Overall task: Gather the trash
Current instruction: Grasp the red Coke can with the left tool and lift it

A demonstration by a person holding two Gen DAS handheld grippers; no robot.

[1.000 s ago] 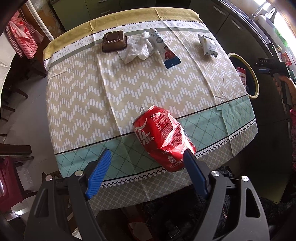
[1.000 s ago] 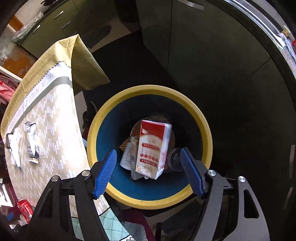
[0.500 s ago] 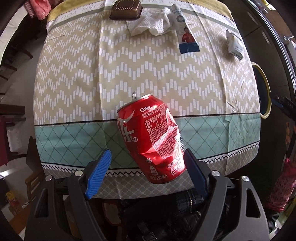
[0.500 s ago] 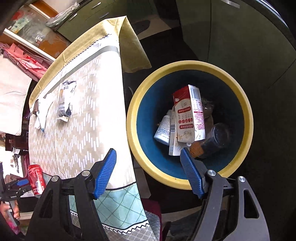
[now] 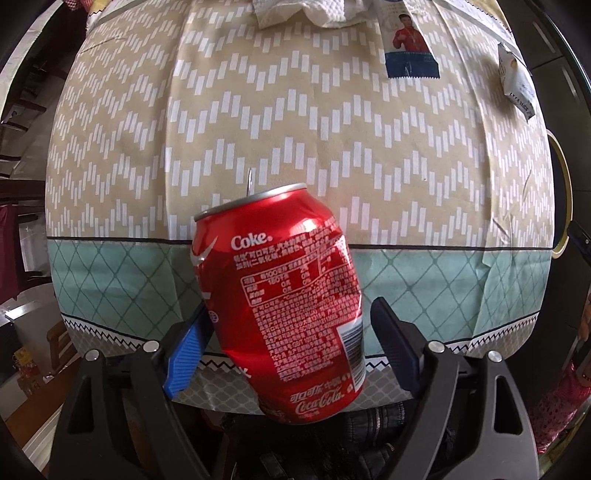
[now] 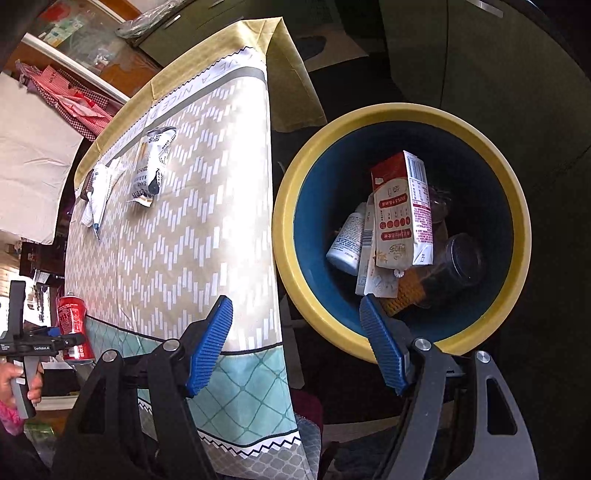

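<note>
A dented red cola can (image 5: pixel 280 306) lies on the patterned tablecloth (image 5: pixel 295 129) near the front edge, with its top towards the far side. My left gripper (image 5: pixel 288 310) straddles the can and its jaws are opening. A gap shows at the right pad (image 5: pixel 391 343), and the left pad is partly hidden behind the can. In the right wrist view the same can (image 6: pixel 72 325) shows far left beside the left gripper (image 6: pixel 55 339) in a person's hand. My right gripper (image 6: pixel 295 306) is open and empty, over the table's side edge next to the yellow-rimmed blue bin (image 6: pixel 369 114).
The bin holds a red and white carton (image 6: pixel 400 214), a white bottle and a dark jar. On the far part of the table lie a silver wrapper (image 6: pixel 149 173), a crumpled tissue (image 5: pixel 306 11) and a printed sachet (image 5: pixel 406 48). Dark cabinets stand behind the bin.
My left gripper has come down around the can, which now fills the space between the fingers. My right gripper has swung from above the bin to the table's edge.
</note>
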